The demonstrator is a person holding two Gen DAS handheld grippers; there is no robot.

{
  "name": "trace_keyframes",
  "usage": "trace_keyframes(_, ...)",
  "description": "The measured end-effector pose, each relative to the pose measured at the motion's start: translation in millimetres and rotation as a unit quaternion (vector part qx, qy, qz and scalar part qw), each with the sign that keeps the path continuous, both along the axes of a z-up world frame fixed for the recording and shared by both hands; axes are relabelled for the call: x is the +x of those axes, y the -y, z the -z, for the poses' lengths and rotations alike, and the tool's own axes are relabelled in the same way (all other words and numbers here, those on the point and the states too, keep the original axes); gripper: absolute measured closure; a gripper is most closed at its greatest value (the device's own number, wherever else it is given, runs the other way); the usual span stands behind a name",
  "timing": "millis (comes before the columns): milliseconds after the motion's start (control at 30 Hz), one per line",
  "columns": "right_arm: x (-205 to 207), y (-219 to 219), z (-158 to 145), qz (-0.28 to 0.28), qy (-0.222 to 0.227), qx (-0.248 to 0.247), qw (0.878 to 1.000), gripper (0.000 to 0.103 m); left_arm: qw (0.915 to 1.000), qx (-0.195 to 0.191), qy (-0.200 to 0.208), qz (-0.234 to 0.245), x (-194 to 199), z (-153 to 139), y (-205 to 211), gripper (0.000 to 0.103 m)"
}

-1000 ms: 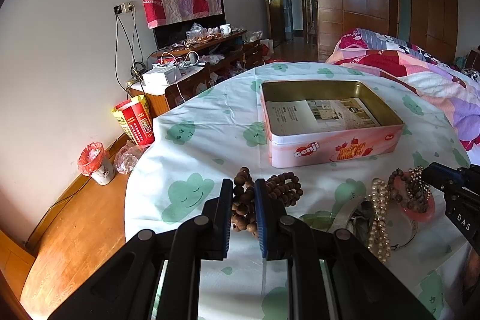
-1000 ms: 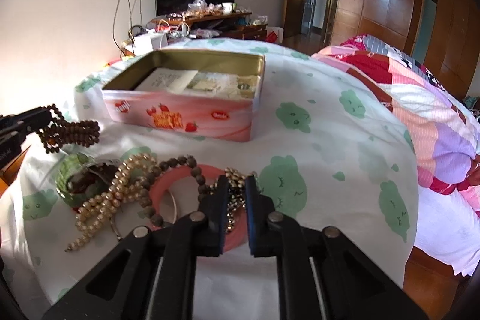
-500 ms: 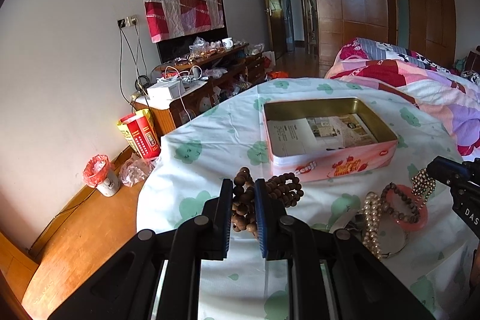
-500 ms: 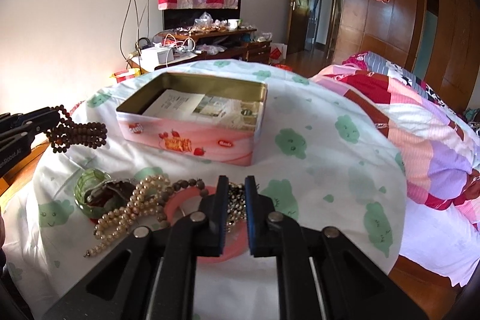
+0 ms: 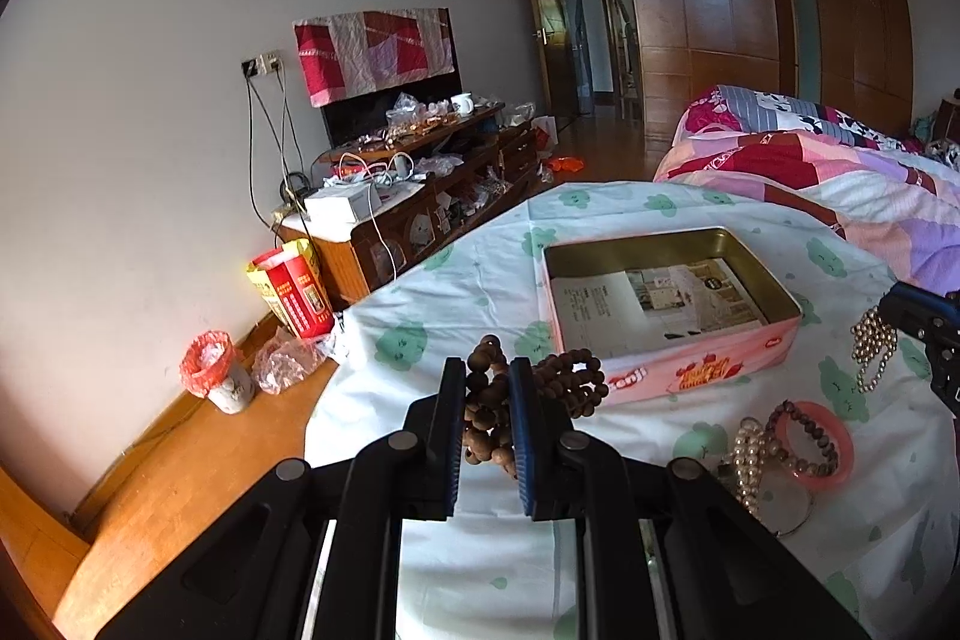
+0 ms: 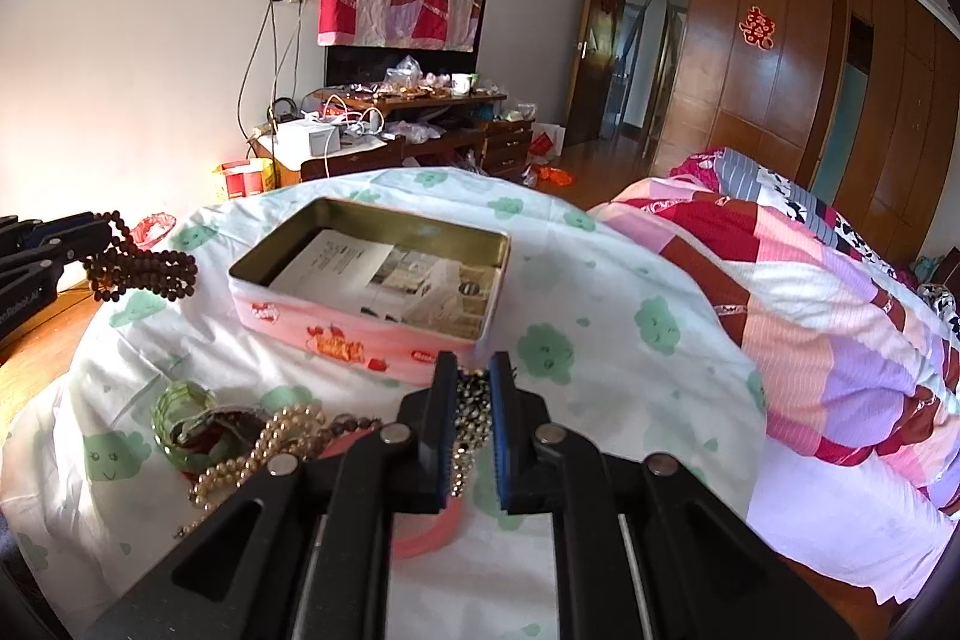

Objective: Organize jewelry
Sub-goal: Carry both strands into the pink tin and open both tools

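Bed (image 6: 600, 280), cloud-print sheet: open pink tin (image 5: 672, 316) lies ahead of both grippers, long axis across. Left gripper (image 5: 487, 382) clamps brown bead string (image 5: 540, 382) just short of the tin's near-left corner. Right gripper (image 6: 467, 400) pinches gold bead chain (image 6: 471, 412), lifted near the near-right corner. Only the right wrist view shows the green bangle (image 6: 180, 418).
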State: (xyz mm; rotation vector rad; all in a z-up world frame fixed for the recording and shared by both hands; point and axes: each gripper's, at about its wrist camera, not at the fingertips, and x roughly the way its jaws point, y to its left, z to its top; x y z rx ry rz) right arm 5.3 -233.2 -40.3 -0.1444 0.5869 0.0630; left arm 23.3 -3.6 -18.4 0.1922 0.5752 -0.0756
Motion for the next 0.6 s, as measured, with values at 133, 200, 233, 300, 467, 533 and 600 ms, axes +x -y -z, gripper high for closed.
trace_keyframes(133,5,2,-5,0.000,0.007,-0.006,1.000,0.091,0.9999,0.002,-0.002,0.013,6,-7,8,0.089)
trace_keyframes(200,8,3,-8,-0.001,0.010,-0.005,1.000,0.091,0.9998,0.003,-0.003,0.018,9,-9,11,0.089)
trace_keyframes(233,9,3,-9,-0.002,0.011,-0.005,1.000,0.091,0.9998,0.001,-0.006,0.021,12,-10,13,0.089)
trace_keyframes(300,13,4,-11,-0.005,0.010,-0.002,1.000,0.091,0.9996,0.001,-0.009,0.025,18,-13,16,0.089)
trace_keyframes(467,25,4,-19,-0.014,0.014,-0.001,1.000,0.091,0.9994,0.010,-0.009,0.033,29,-20,21,0.089)
trace_keyframes(533,27,4,-22,-0.016,0.015,0.000,1.000,0.091,0.9991,0.017,-0.008,0.038,35,-23,24,0.089)
trace_keyframes(600,35,4,-27,-0.022,0.015,0.001,1.000,0.091,0.9989,0.025,-0.007,0.040,41,-26,26,0.089)
